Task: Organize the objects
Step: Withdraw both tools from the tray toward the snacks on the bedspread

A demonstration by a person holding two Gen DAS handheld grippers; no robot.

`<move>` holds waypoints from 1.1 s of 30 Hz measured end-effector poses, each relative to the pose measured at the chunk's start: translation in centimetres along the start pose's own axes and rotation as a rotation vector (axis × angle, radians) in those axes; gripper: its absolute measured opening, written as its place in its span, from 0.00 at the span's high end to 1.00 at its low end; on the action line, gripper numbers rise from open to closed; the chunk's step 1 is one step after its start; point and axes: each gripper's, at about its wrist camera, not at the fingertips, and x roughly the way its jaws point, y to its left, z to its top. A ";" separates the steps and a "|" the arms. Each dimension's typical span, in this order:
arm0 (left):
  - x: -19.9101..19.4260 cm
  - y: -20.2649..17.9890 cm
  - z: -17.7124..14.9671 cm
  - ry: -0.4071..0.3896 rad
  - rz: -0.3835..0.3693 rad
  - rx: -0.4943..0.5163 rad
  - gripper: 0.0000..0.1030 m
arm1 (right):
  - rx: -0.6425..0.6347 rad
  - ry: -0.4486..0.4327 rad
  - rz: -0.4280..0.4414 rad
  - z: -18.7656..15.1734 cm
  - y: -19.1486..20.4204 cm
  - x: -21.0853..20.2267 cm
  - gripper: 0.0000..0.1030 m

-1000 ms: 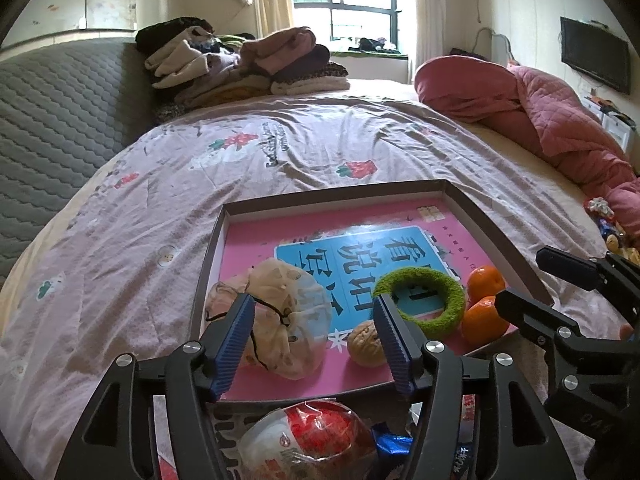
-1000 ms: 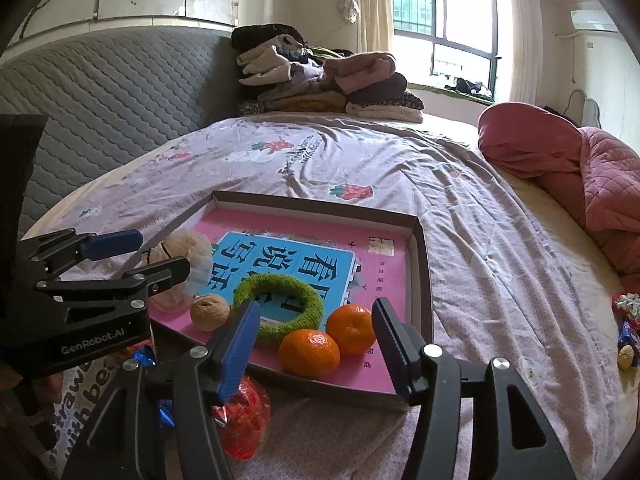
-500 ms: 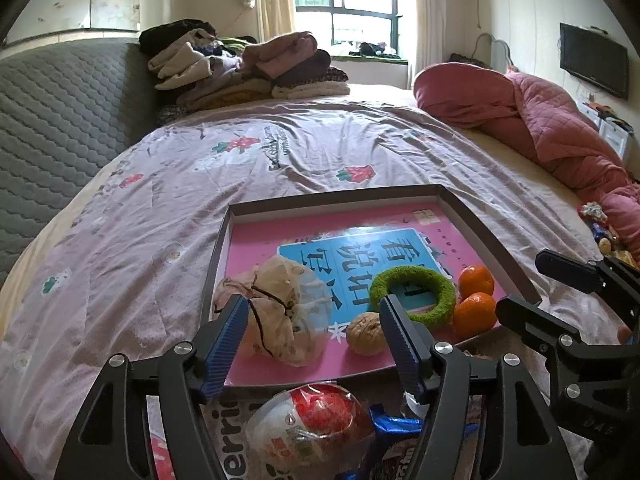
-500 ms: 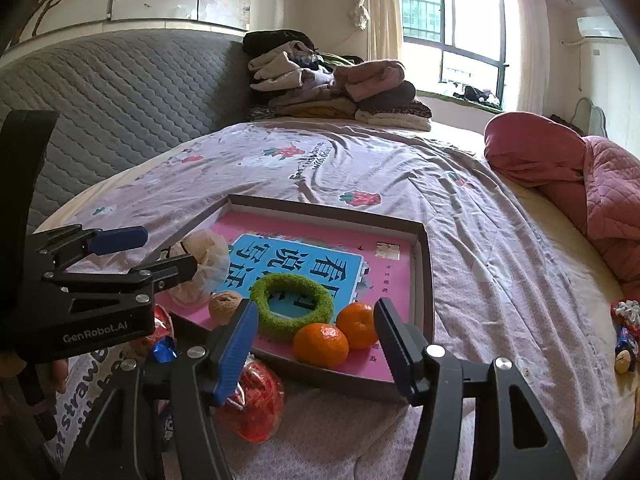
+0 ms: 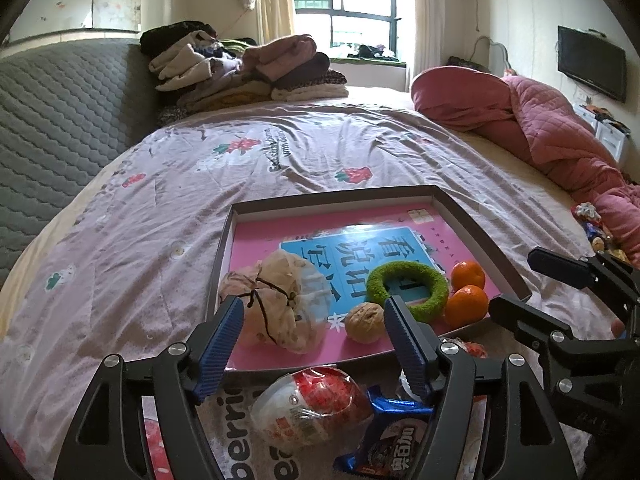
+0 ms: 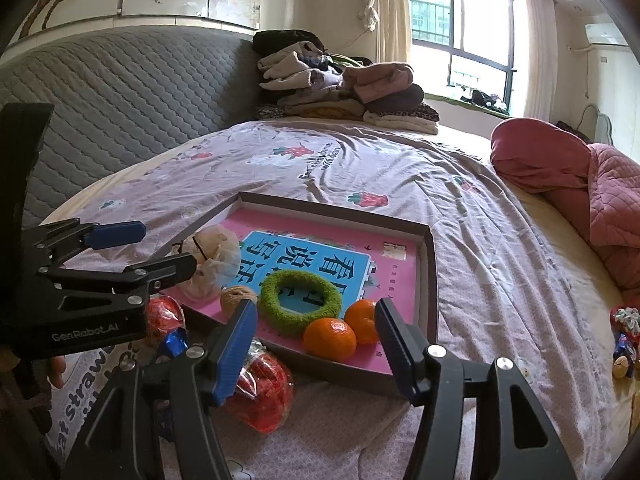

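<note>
The shallow grey-walled cardboard tray [image 5: 476, 236] with the pink-and-blue printed sheet on its floor sits on the mauve strawberry-print bedsheet [image 5: 168, 216] and already holds part of the lot: a crumpled translucent plastic bag tied with black cord [image 5: 280, 304], a tan wrinkled walnut [image 5: 364, 322], a fuzzy green ring [image 5: 408, 286] and two small orange mandarins [image 5: 466, 298], all near the tray's front edge. That part looks done, by my reading.

Left to do (judging only from what lies outside): a clear bag of red-wrapped sweets [image 5: 312, 400] and a blue-and-pink snack wrapper [image 5: 392, 444] just in front of the tray, plus a second red-foil packet [image 6: 264, 388] beside them in the right wrist view. A few small trinkets [image 6: 624, 344] sit well apart at the far right of the bed; can't tell if they belong to the job.

Left gripper [image 5: 312, 344]: jaws wide apart and opening, nothing between the pads; it hovers above the sweets bag. Right gripper [image 6: 316, 348]: jaws apart, empty, facing the tray's front wall w/ the mandarins beyond.

Round about: folded clothes pile [image 5: 240, 68] at the grey quilted headboard [image 5: 60, 112], a pink quilt [image 5: 540, 132] at right. In the way: the two grippers stand close together, and the tray wall must be cleared to drop anything in.
</note>
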 end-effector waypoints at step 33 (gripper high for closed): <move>-2.1 1.4 -4.6 0.067 0.005 -0.015 0.28 | -0.111 0.087 -0.003 -2.7 1.7 -0.9 0.41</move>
